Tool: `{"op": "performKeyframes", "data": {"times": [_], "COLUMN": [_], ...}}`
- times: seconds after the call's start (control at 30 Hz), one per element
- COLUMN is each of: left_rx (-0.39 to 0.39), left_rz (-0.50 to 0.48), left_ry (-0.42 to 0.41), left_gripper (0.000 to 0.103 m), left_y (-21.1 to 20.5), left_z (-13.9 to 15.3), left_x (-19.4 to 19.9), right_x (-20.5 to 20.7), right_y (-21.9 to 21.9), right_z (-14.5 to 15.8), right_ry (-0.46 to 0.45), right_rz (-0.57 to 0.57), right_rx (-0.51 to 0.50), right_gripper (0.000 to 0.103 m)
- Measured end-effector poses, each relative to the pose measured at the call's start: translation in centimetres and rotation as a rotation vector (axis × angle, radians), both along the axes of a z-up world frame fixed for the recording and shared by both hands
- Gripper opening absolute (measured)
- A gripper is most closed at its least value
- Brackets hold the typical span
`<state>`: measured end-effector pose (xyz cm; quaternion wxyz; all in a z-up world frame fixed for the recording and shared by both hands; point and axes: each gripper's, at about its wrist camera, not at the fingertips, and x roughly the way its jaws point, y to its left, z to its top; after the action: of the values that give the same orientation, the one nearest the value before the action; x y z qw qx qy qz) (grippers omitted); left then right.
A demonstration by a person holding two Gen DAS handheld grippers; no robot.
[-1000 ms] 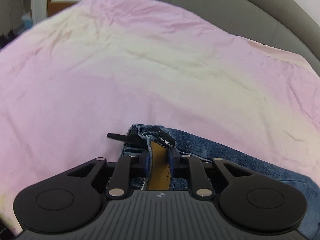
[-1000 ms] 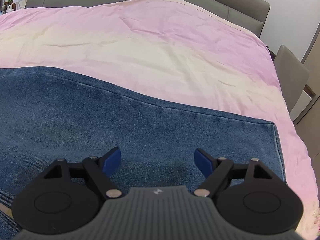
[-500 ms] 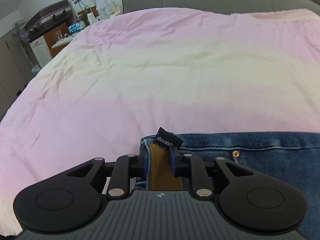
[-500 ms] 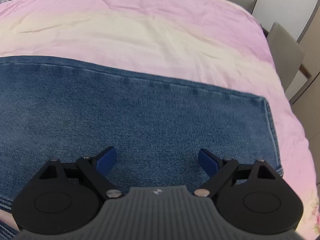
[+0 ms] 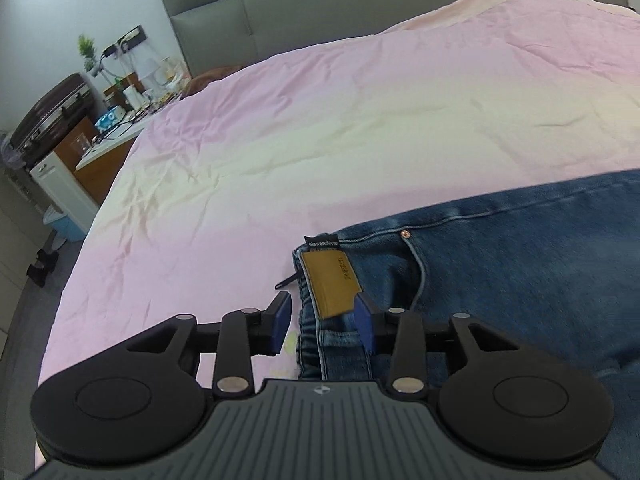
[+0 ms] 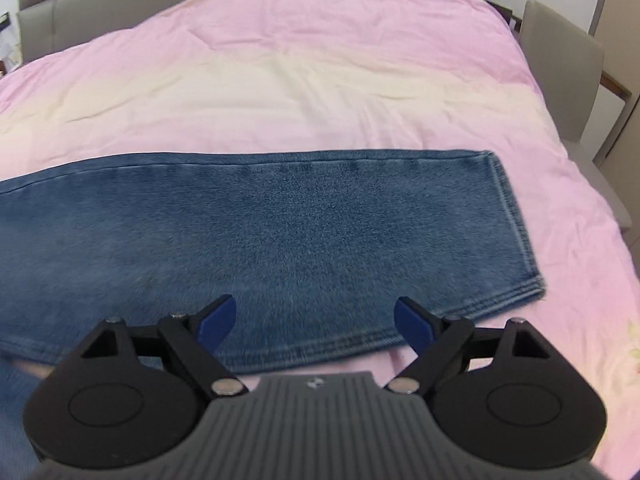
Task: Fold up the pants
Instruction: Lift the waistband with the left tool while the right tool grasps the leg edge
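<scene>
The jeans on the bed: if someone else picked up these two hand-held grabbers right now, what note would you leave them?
Left gripper: fingers opening, no longer pinching; the waistband with its tan leather patch lies between them.
Right gripper: fingers wide but closing, nothing held, above the leg hem.
Jeans: flat across the pink bedspread, apparently folded lengthwise with one leg on the other, waistband towards the left, hems towards the right.
Left to do: probably fold hem end towards waistband, then smooth.

Left tool [image 5: 322,322] tilts down, jaws opening; right tool [image 6: 316,320] jaws wide, closing slightly.
</scene>
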<state>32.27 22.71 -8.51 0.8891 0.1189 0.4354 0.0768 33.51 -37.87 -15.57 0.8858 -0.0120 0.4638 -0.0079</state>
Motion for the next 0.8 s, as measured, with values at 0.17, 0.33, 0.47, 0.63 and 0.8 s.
{"op": "performKeyframes", "data": {"times": [0.17,0.33,0.47,0.63,0.8], "left_rx": [0.014,0.089,0.178,0.295,0.409], "left_rz": [-0.151,-0.339,-0.471,-0.587,-0.737], "left_ry": [0.030,0.104,0.211,0.332,0.471], "left_gripper": [0.044,0.044,0.044,0.046,0.053], "left_y": [-2.4,-5.5,-7.6,-9.3,-11.4], "left_z": [2.7,3.0,0.2,-4.7,-9.8], "left_x": [-5.2,-10.3,-14.0,-16.5,-17.1], "right_x": [-5.3,-10.7,-14.2,-18.3,-20.8], "right_y": [-2.7,-4.8,-7.3,-10.4,-12.7], "right_z": [3.2,5.5,5.2,4.2,2.7], "right_ry": [-0.041,-0.033,0.004,0.070,0.137], "right_rz": [0.062,0.090,0.155,0.198,0.227], "right_rx": [0.056,0.029,-0.003,-0.050,-0.118], "right_gripper": [0.077,0.078,0.078,0.069,0.059]}}
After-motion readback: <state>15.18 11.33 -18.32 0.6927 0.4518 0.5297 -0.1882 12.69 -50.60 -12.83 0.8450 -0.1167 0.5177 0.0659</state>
